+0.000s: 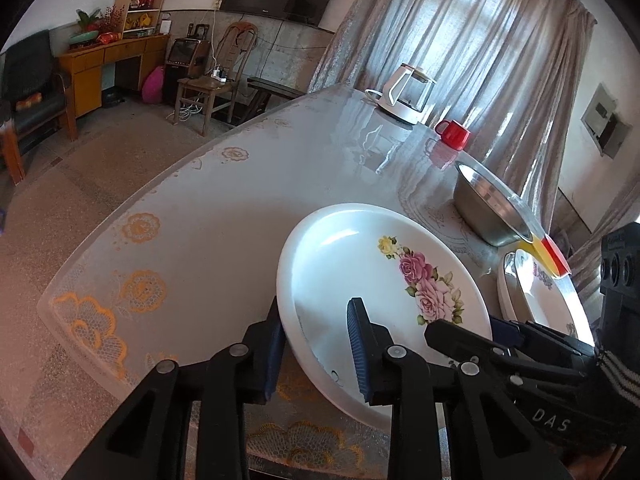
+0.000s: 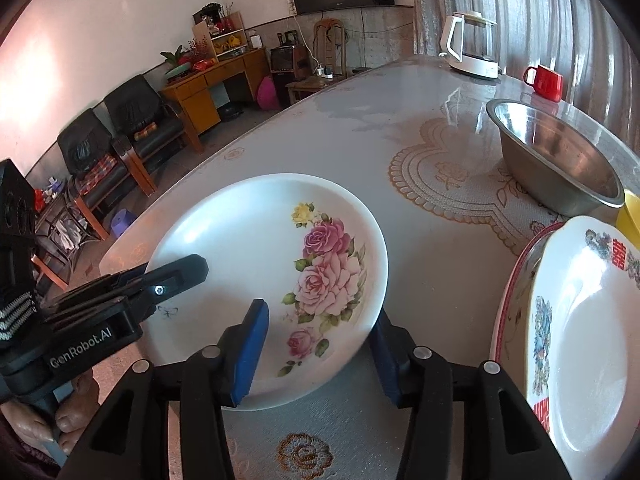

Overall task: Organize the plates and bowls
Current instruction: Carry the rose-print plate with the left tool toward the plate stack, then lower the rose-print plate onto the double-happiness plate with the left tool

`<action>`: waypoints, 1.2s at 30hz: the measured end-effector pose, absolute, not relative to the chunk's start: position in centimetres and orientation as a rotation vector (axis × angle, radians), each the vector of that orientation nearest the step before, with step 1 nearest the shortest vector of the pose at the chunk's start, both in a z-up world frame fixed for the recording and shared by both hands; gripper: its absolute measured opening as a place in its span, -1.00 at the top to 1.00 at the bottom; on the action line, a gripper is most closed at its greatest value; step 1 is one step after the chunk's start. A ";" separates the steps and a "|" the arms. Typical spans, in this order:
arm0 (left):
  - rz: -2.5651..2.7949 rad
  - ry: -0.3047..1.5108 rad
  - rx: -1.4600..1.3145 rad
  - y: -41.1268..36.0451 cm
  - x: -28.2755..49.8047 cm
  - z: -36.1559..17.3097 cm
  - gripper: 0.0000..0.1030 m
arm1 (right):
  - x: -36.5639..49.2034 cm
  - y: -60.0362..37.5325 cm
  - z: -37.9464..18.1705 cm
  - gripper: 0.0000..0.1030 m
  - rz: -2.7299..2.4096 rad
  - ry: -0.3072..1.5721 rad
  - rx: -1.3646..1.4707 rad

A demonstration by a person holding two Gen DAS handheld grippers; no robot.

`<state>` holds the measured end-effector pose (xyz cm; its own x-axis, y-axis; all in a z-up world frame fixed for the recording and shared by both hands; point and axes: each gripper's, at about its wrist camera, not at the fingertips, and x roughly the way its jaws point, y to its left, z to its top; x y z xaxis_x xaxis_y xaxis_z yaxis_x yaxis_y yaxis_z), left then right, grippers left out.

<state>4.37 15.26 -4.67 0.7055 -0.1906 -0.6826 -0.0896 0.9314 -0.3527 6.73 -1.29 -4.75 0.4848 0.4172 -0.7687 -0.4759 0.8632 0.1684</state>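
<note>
A white plate with pink roses (image 1: 372, 280) (image 2: 280, 264) is held tilted above the table between both grippers. My left gripper (image 1: 316, 348) has its jaws either side of the plate's left rim, one finger over the face and one behind. My right gripper (image 2: 320, 352) straddles the plate's near right rim in the same way. Each gripper also shows in the other's view, the right one (image 1: 516, 336) and the left one (image 2: 176, 276). A steel bowl (image 1: 492, 208) (image 2: 556, 160) stands further back. A stack of patterned plates (image 1: 536, 292) (image 2: 576, 336) lies to the right.
A white glass kettle (image 1: 408, 94) (image 2: 472, 46) and a red mug (image 1: 454, 133) (image 2: 544, 78) stand at the far end of the table (image 1: 224, 216). A yellow dish (image 2: 630, 216) sits beside the bowl. The table's left edge drops to the floor, with chairs beyond.
</note>
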 end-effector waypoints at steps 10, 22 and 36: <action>-0.134 0.790 -0.475 16.0 3.5 -4.9 0.45 | 5.9 -3.3 -2.9 0.15 0.557 0.850 -0.026; -0.158 0.770 -0.482 15.7 3.1 -4.6 0.45 | 5.8 -3.8 -2.8 0.15 0.571 0.858 0.031; -0.255 0.713 -0.391 12.9 2.5 -2.1 0.45 | 4.2 -6.7 -1.7 0.15 0.536 0.823 0.071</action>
